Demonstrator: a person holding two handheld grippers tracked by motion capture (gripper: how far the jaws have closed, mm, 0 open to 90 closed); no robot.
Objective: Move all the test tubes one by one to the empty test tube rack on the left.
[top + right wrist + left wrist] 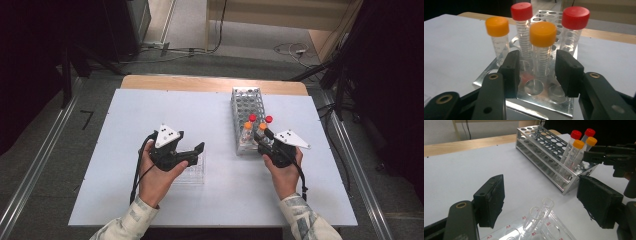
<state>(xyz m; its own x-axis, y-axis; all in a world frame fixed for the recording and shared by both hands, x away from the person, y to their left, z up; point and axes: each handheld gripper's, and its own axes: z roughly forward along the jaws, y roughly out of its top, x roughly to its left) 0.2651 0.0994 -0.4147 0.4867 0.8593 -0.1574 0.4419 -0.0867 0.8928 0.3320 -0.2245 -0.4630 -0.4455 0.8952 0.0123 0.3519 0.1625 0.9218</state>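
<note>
A metal tube rack (246, 107) stands right of the table's middle, with two red-capped and two orange-capped tubes at its near end. My right gripper (537, 72) is open at that end. Its pads flank the nearer orange-capped tube (542, 35), with a small gap on each side. The other orange-capped tube (497, 26) stands to the left, and the red-capped tubes (522, 11) stand behind. My left gripper (544, 197) is open above a clear plastic rack (564, 232). An uncapped clear tube (537, 216) leans in that rack. Nothing is between the left pads.
The white table top (150, 110) has bare room to the left and at the back. Most holes of the metal rack (541, 147) hold nothing. The right gripper (599, 155) shows beside the capped tubes in the left gripper view. Cables lie on the floor beyond the table.
</note>
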